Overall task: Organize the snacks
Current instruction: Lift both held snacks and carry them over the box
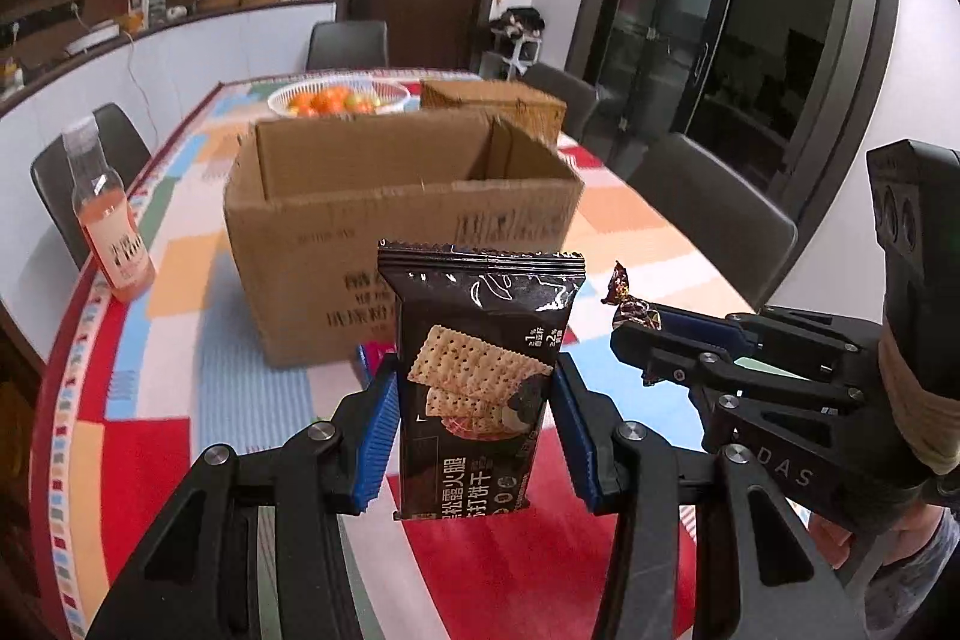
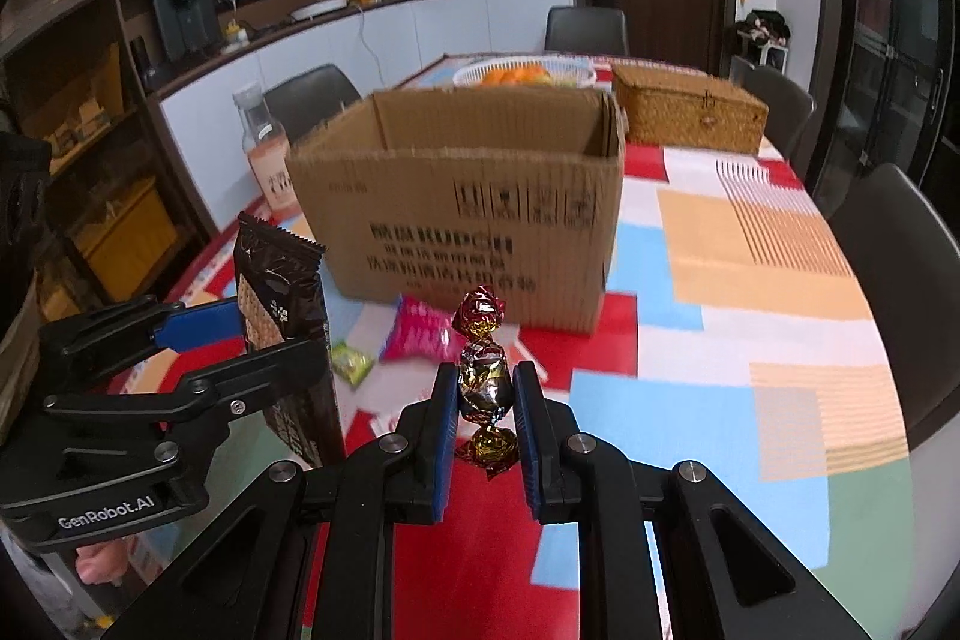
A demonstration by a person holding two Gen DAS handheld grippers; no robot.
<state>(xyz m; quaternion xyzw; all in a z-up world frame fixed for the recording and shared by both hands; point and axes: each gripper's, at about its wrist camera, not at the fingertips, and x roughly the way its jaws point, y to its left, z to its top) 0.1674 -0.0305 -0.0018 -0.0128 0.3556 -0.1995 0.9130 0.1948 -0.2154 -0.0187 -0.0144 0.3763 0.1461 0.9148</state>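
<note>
The tabletop (image 2: 750, 244) is covered with a smooth cloth of red, blue, orange and white blocks and stripes. On it stands an open cardboard box (image 1: 396, 226), a brown corrugated carton with dark print on its front wall and its top flaps gone or folded away. Behind the box are a woven wicker basket (image 2: 690, 112) of rectangular shape with a lid, and a white round fruit basket (image 1: 339, 97) with orange fruit inside. At the left of the box stands a clear plastic bottle (image 1: 111, 226) with pink drink in it. The left gripper (image 1: 474, 418) is held upright in front of the box, and its jaws with blue ribbed pads are clenched on the two sides of a cracker packet (image 1: 480, 382), a flat, glossy dark brown pouch with crimped ends and a picture of square crackers; the packet stands vertical, above the tabletop. The right gripper (image 2: 486, 400) is just beside it on the right, pointing toward the same box, and its jaws grasp a wrapped candy (image 2: 483, 376), a small piece in crinkled red and gold foil with twisted ends, one twist above the pads and one below. On the tabletop near the front of the box lie a pink snack bag (image 2: 420, 331) and a small green packet (image 2: 351, 361), both soft and wrinkled.
</note>
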